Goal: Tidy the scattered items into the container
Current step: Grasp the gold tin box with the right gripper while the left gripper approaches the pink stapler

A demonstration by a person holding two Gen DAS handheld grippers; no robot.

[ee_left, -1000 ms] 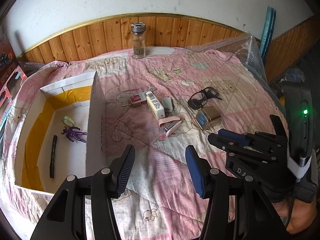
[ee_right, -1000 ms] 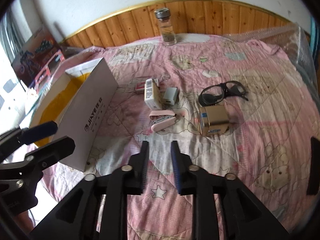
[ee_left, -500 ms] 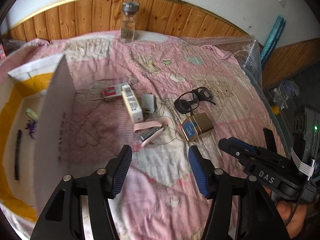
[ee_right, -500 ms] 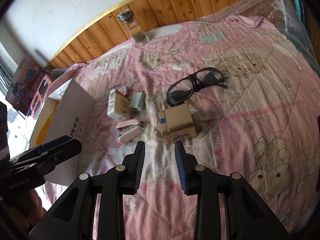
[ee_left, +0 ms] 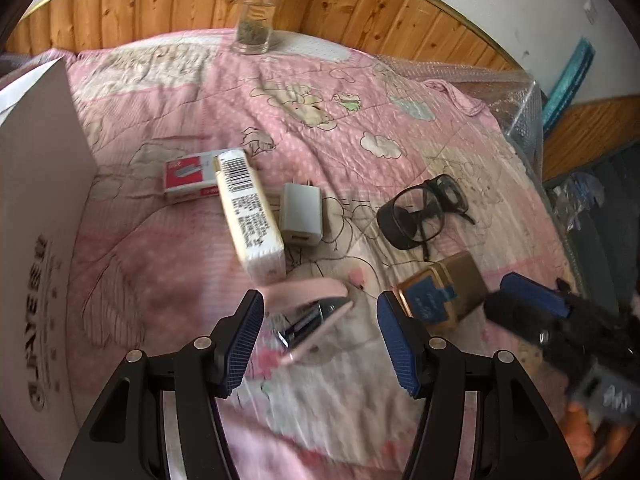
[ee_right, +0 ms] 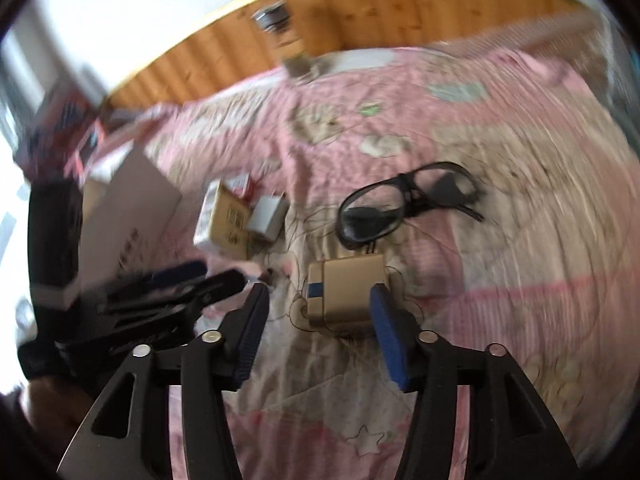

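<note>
— What are the grippers doing?

— The left gripper is spread wide over the bed, empty, with the pink stapler lying right between its fingertips. The right gripper is wide too, holding nothing, and the gold box sits between its pads without either one clearly touching it.

— And around the gold box?

— The stapler is just to its left. Beyond it lie the black glasses, folded, close by. Further left of the box is a small cluster: a white charger, a long white carton touching the charger's side, and a red-and-white packet tucked behind the carton.

— Where's the container?

— It's the white cardboard box, well to the left of the gold box, at the bed's edge. From here I only see its outer wall, so I can't tell what's inside.

— Anything else?

— A glass jar with a metal lid stands upright far beyond the gold box, against the wooden panelling. The right gripper's view is blurred.
</note>
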